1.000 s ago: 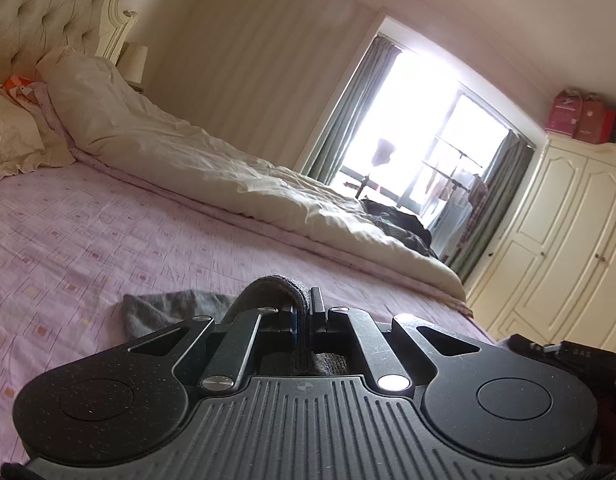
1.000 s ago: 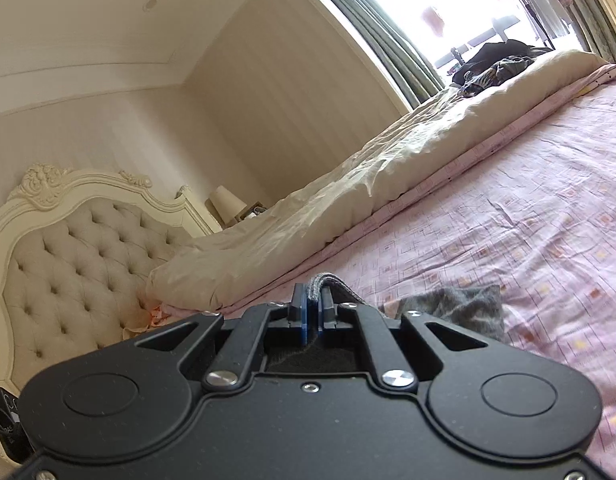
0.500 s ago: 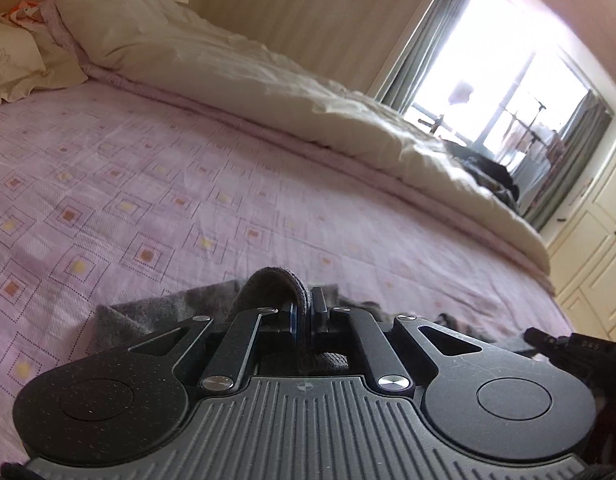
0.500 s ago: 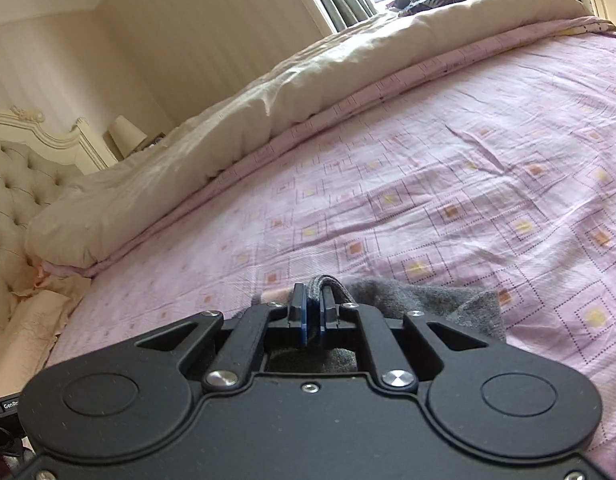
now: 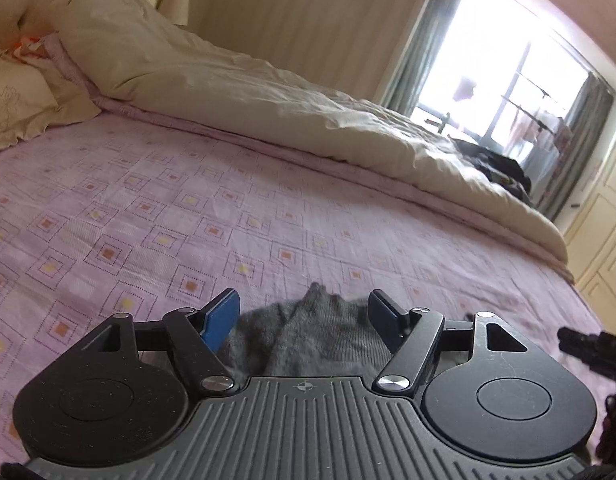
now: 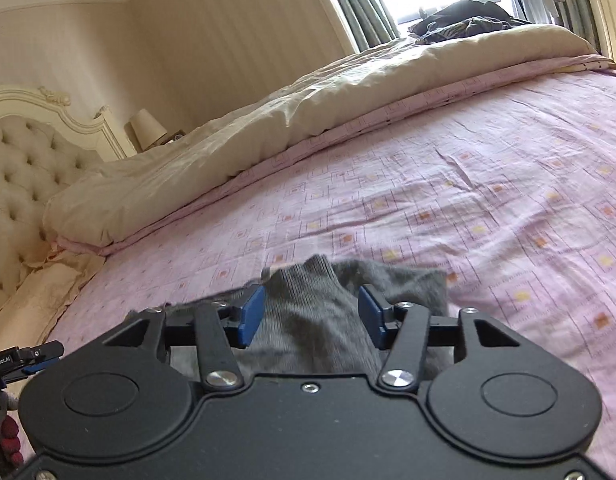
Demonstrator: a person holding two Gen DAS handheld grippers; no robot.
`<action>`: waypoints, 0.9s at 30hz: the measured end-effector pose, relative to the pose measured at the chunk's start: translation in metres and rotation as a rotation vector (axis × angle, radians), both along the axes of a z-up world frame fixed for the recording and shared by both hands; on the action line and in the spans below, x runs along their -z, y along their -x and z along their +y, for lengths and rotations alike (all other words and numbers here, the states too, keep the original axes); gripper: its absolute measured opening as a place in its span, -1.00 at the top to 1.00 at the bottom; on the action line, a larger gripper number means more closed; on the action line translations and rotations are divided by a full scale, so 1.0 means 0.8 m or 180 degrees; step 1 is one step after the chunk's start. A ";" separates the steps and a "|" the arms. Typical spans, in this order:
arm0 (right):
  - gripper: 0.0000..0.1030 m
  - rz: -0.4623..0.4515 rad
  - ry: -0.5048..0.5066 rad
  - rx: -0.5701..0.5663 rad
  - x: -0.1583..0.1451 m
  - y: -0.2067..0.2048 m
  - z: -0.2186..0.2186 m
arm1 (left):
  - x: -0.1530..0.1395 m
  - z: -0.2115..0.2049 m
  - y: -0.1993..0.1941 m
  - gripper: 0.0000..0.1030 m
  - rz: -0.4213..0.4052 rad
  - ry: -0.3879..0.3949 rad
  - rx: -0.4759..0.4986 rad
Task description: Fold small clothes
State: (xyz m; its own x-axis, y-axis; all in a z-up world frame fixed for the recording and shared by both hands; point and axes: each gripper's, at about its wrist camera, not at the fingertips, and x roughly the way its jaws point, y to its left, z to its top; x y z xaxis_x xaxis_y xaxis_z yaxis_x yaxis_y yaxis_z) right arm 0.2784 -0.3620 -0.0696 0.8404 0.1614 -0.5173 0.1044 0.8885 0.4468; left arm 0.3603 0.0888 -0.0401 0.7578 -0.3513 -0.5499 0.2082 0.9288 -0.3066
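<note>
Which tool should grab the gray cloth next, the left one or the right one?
Probably the right tool. Both tools are open, but the gray cloth fills the gap between its fingers, with a raised ridge there. The left tool has flatter cloth in a wider gap.

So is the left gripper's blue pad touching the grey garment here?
Cannot tell. In the left wrist view the left gripper is open, but its blue pad overlaps the grey garment edge without plain contact or gap.
</note>
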 end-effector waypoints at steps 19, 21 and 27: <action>-0.50 0.0174 -0.0500 -0.0062 0.061 0.093 -0.009 | 0.057 0.060 0.117 -0.51 0.0680 0.0499 -0.0115; -0.50 0.0138 -0.0562 -0.0069 0.065 0.087 -0.005 | 0.062 0.052 0.109 -0.52 0.0740 0.0696 -0.0071; 0.47 0.0289 -0.0629 -0.0047 0.071 0.072 0.002 | 0.072 0.039 0.075 -0.38 0.0746 0.0963 -0.0084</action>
State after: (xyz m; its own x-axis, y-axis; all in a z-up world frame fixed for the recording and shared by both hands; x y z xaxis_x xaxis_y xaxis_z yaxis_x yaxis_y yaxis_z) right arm 0.2212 -0.3600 -0.1266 0.7886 0.2791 -0.5479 0.1398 0.7863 0.6018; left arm 0.3004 0.1202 -0.0978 0.6348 -0.5063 -0.5837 0.0770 0.7931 -0.6042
